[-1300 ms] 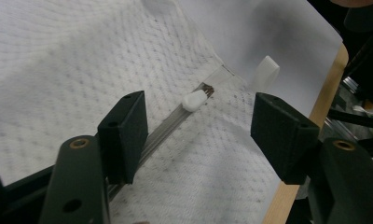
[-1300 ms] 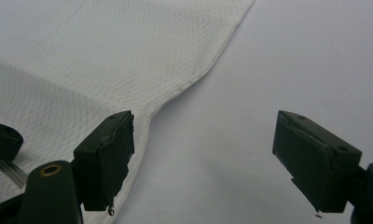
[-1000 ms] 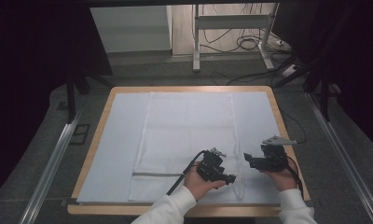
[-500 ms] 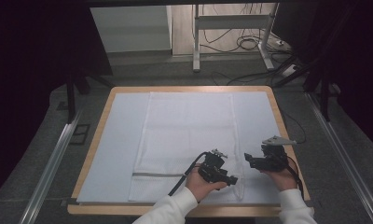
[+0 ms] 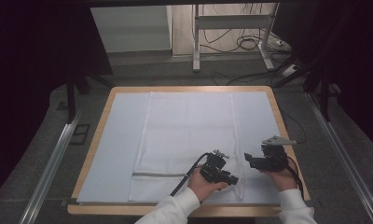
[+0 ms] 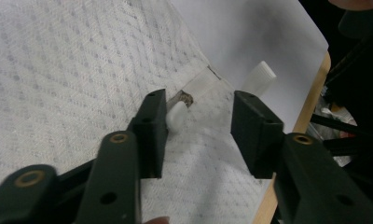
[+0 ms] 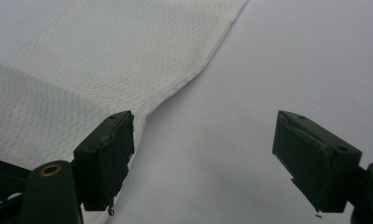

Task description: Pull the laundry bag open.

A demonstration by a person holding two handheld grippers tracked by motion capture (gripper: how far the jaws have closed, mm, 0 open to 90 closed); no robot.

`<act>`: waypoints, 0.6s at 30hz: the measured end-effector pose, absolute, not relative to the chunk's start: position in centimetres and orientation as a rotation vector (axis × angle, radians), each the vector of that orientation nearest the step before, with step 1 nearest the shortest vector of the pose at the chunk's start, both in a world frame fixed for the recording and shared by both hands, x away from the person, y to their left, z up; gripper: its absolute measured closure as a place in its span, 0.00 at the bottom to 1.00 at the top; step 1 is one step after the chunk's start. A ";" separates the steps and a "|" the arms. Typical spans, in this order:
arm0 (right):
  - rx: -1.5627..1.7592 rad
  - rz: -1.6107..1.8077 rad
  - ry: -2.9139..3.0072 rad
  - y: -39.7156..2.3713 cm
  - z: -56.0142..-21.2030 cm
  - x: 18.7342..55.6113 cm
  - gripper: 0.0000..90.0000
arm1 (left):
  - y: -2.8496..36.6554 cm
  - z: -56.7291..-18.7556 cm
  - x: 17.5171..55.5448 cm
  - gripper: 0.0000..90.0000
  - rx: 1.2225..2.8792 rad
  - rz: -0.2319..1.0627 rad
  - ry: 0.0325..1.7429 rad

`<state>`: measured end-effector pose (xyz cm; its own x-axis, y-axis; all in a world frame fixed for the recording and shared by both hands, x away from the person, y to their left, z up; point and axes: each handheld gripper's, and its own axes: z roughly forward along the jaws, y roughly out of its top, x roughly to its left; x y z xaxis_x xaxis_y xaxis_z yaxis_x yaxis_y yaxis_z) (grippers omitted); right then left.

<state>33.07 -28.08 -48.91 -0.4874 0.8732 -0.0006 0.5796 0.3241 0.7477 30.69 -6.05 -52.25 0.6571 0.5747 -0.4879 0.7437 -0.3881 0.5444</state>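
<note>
Dotted white mesh bag [image 5: 187, 140] beneath open black tongs [image 6: 198, 126].

Lab: floor cables [image 5: 250, 44], rails [image 5: 49, 170]

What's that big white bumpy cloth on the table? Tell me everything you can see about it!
The white cloth looks like a long mesh laundry bag, woven with a dotted diamond pattern. It lies flat on a pale sheet covering the wooden table, running from far edge to near edge. A dark zipper line crosses its near end, with a white pull tab. The left gripper, open, hovers at that corner.
</note>
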 end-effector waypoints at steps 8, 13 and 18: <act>1.283 0.985 2.190 -28.1 -48.9 33.0 0.22 | -6.2 -52.6 31.1 0.85 2.098 -0.285 1.021; 1.286 0.979 2.192 -28.1 -48.9 33.1 0.22 | -6.1 -52.8 31.5 0.92 2.096 -0.293 1.024; 1.277 0.968 2.193 -28.1 -48.9 33.1 0.22 | -6.0 -52.8 31.4 0.95 2.109 -0.268 0.997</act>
